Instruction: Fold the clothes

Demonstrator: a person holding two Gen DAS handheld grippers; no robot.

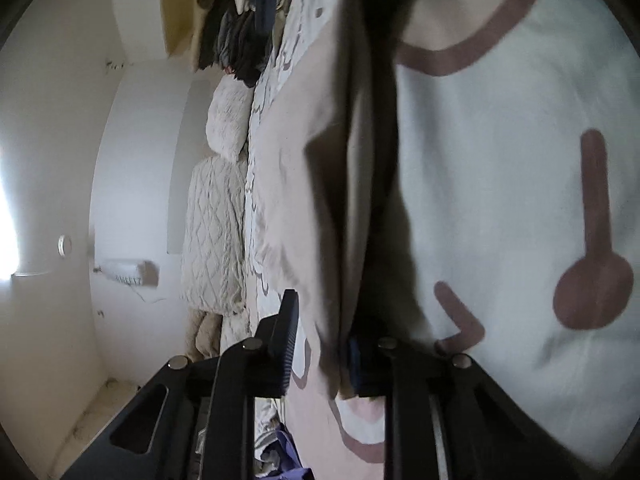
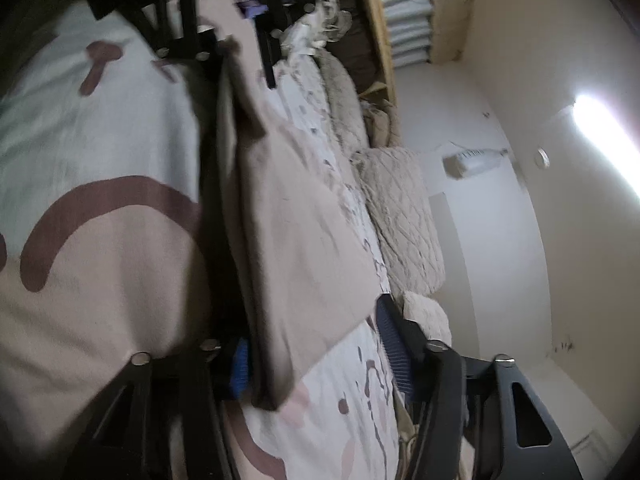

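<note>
1. Left gripper (image 1: pixel 320 344) has a fold of beige cloth (image 1: pixel 316 184) between its black fingers; whether the pads press it cannot be told.
2. Right gripper (image 2: pixel 316 354) stands parted, the cloth's lower corner hanging between its blue pads (image 2: pixel 240 364), with a gap on the right-hand side.
3. Bed (image 1: pixel 500 168) fills most of both views, covered in white-and-tan bedding with brown shapes.
4. Cloth hangs stretched between the two grippers, above the bed.
5. Quilted pillows (image 2: pixel 400 216) lie along the bed's far edge, against a white wall (image 1: pixel 132 160).
6. Dark clothes (image 1: pixel 228 40) hang beyond the pillows.
</note>
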